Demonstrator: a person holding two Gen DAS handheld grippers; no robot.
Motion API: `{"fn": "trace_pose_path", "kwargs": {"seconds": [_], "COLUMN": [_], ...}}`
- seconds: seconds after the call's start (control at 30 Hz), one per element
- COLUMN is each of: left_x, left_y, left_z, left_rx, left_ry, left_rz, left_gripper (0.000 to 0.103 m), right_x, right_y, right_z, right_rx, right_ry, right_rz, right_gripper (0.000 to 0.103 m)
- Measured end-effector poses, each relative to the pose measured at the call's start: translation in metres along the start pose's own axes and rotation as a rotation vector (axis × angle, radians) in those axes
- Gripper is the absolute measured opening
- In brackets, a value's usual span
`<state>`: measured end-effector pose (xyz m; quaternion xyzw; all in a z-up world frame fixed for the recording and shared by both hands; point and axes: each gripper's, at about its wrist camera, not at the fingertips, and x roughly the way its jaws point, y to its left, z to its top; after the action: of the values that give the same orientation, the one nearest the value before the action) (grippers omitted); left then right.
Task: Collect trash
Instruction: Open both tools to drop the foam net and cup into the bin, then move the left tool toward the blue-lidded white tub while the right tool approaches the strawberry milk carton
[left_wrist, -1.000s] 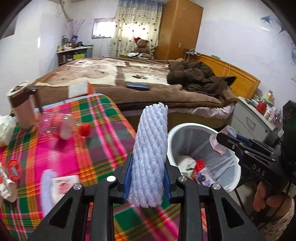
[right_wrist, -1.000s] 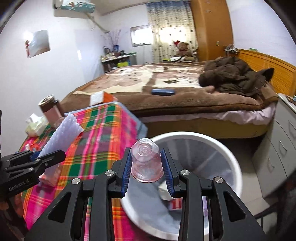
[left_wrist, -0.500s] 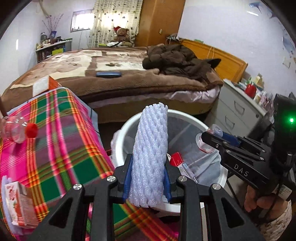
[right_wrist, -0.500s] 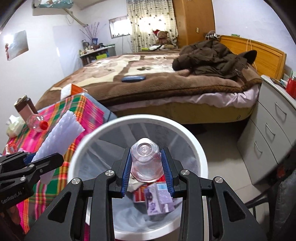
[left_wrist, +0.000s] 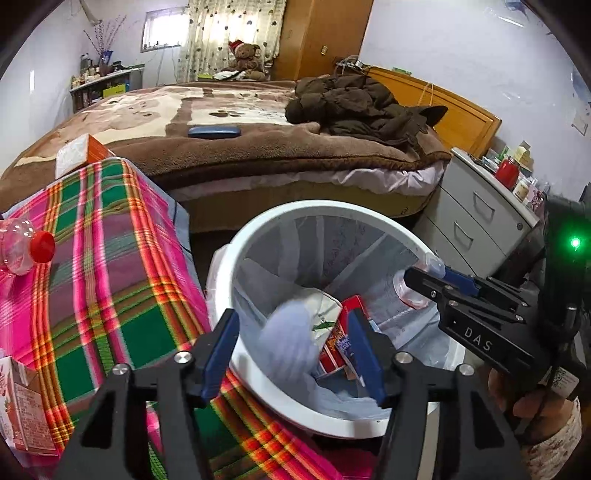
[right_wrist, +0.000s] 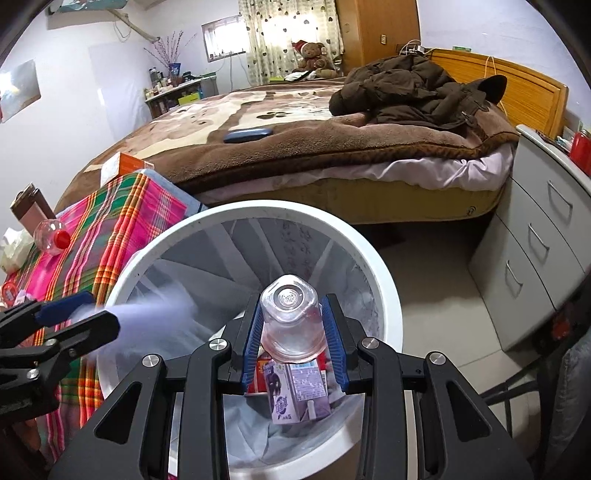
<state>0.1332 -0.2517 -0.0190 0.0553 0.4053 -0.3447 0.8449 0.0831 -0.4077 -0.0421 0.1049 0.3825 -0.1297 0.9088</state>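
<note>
My left gripper now spread wide; white foam net sleeve, pinched a second ago, drops blurred into white round lined bin. My right gripper still pinches clear plastic cup over bin: next release. Red-capped clear bottle remains on plaid cloth.

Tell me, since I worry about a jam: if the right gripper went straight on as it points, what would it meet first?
Probably the purple drink carton in the white trash bin, right beyond the clear plastic cup held by the right gripper; depth is uncertain.
</note>
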Motion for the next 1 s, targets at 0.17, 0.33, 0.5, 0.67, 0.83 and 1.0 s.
{"fn": "trace_pose_path", "kwargs": {"seconds": [0.17,0.33,0.5,0.67,0.83,1.0], "left_x": [-0.013,-0.028,-0.047,-0.069,-0.094,-0.118], "left_y": [0.013,0.028,0.041,0.058,0.081,0.104], "left_z": [-0.002,-0.007,-0.013,-0.021,-0.032,-0.044], "left_rx": [-0.025,-0.058,-0.085,-0.115,-0.159,-0.194], "left_ry": [-0.025,-0.050,-0.086,-0.130,-0.166,-0.197], "left_rz": [0.020,0.030,0.050,0.088,0.142,0.206], "left_gripper": [0.066,0.067,0.067,0.067,0.068,0.070], "right_x": [-0.003,-0.008,-0.016,-0.025,-0.030,-0.036], "right_y": [0.003,0.010,0.023,0.037,0.055,0.078], "right_z": [0.000,0.001,0.002,0.001,0.001,-0.001], "right_rx": [-0.001,0.003,-0.011,-0.022,-0.037,-0.075], "right_ry": [-0.010,-0.021,-0.047,-0.072,-0.092,-0.105], "right_rz": [0.009,0.016,0.037,0.077,0.121,0.168], "right_gripper": [0.057,0.057,0.057,0.057,0.057,0.057]}}
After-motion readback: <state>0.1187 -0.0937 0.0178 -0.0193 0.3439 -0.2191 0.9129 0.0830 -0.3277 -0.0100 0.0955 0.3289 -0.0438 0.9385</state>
